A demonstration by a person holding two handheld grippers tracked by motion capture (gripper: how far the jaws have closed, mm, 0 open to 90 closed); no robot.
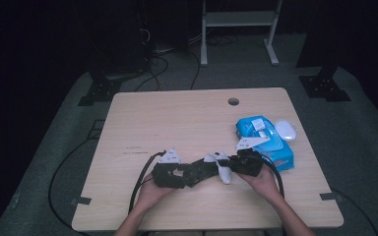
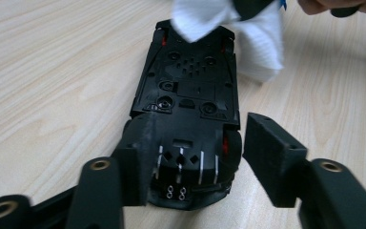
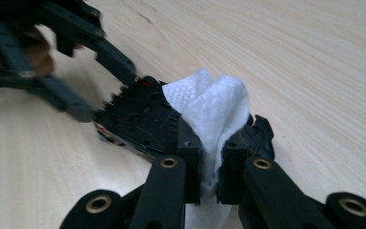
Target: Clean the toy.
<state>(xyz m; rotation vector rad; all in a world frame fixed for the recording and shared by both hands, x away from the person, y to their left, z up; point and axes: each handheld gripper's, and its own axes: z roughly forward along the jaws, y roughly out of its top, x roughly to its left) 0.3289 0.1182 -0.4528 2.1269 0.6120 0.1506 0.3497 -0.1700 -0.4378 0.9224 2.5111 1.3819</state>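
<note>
A black toy car (image 1: 201, 170) lies upside down near the table's front edge, its underside facing up (image 2: 190, 95). My left gripper (image 1: 181, 176) has its jaws on either side of the car's near end (image 2: 195, 148), the left pad pressed against the body. My right gripper (image 1: 232, 165) is shut on a folded white wipe (image 3: 209, 109), which rests on the car's far end (image 2: 262, 38). In the right gripper view the car (image 3: 138, 119) sits just left of the wipe, and the left gripper (image 3: 109, 95) appears blurred behind it.
A blue pack of wipes (image 1: 268, 142) with a white lid (image 1: 285, 130) lies to the right of my right hand. The wooden table (image 1: 177, 118) has a cable hole (image 1: 233, 101) near its far edge. Cables trail from both grippers over the front edge.
</note>
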